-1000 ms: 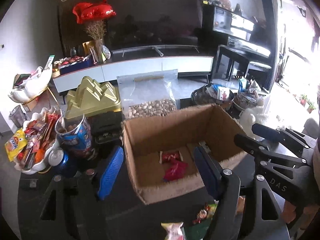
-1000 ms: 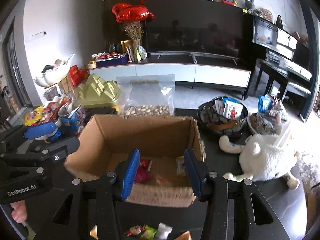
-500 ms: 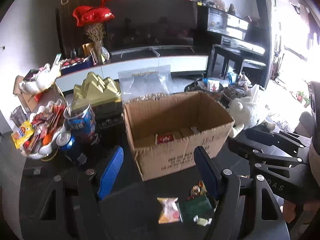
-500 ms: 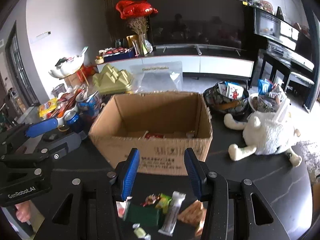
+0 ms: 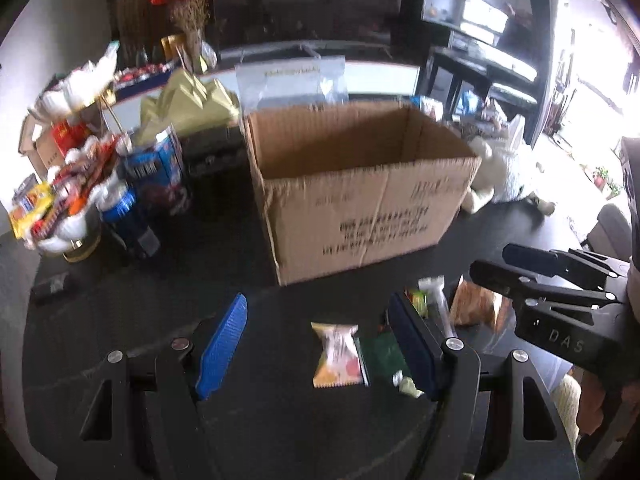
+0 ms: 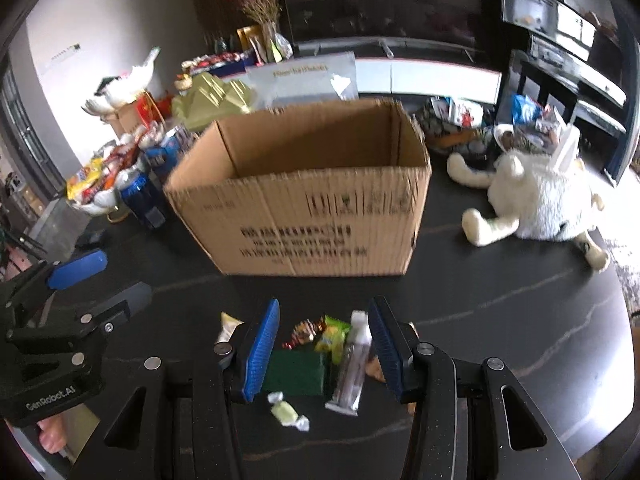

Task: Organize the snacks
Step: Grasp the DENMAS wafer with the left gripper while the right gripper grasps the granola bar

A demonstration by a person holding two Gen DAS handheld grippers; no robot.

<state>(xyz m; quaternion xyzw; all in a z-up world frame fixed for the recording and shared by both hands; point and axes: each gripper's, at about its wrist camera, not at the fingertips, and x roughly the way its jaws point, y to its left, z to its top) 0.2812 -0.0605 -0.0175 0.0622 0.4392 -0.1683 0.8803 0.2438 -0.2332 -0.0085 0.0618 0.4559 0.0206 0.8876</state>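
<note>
Both grippers have dropped back from above the box (image 6: pixel 304 200) to the loose snacks (image 6: pixel 320 354) on the near counter (image 6: pixel 500 320); left gripper (image 5: pixel 320 344) and right gripper (image 6: pixel 322 346) hang with jaws apart, empty, suggesting another pickup.

Living room with a dark table in daylight

A long white low cabinet (image 6: pixel 420 74) lines the far wall; a dark piano (image 6: pixel 560 40) stands right, bright window light (image 5: pixel 592 92) beyond.

Beyond your right hand-held gripper (image 6: pixel 323 346) stands the cardboard box (image 6: pixel 316 216) on the tabletop (image 6: pixel 500 320); loose snacks (image 6: pixel 332 344) lie between its fingers.
</note>
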